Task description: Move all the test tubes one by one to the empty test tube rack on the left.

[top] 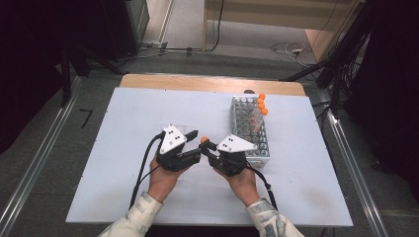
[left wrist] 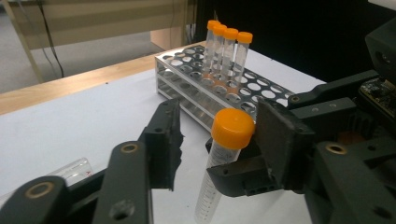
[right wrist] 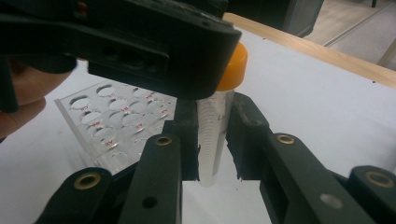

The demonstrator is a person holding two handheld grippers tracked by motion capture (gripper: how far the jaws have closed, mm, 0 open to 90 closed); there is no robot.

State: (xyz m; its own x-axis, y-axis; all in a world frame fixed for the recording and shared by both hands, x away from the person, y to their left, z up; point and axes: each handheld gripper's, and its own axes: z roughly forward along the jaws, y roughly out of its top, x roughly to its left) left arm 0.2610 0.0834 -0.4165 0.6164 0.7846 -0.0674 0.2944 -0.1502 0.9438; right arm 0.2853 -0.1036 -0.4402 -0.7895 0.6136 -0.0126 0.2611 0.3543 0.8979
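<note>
A: Largest first. White table (top: pixel 123 163), with the metal tube rack (top: pixel 249 129) on its right half. Four orange-capped tubes (left wrist: pixel 226 51) stand upright in the rack's far row; the other wells look empty.

B: Grippers?

A: Both are just left of the rack's near end, jaw tips almost meeting. The right gripper (right wrist: pixel 214 140) is clamped on a clear tube (right wrist: pixel 211 140), its two pads pressing the barrel below the orange cap (left wrist: pixel 233 128). The left gripper (left wrist: pixel 217 135) is spread, one jaw on either side of that cap and neither touching it.

B: So where is the tube?

A: Off the table, carried between the two grippers, near the rack's front corner (not in a well).

B: Orientation?

A: Long axis close to vertical, tipped slightly. Cap up, rounded bottom down towards the table.

B: Handling?

A: My judgement: light, stiff plastic with a smooth, slippery wall, so a grip that is too loose lets it slide and one that is off-centre lets it swing. The mid-barrel hold looks sound. The ridged cap is the better place for the second grip if the cap is to be turned.

B: Anything else?

A: A second clear tube (left wrist: pixel 74 169) lies on the table beyond the left jaw, partly hidden.
</note>
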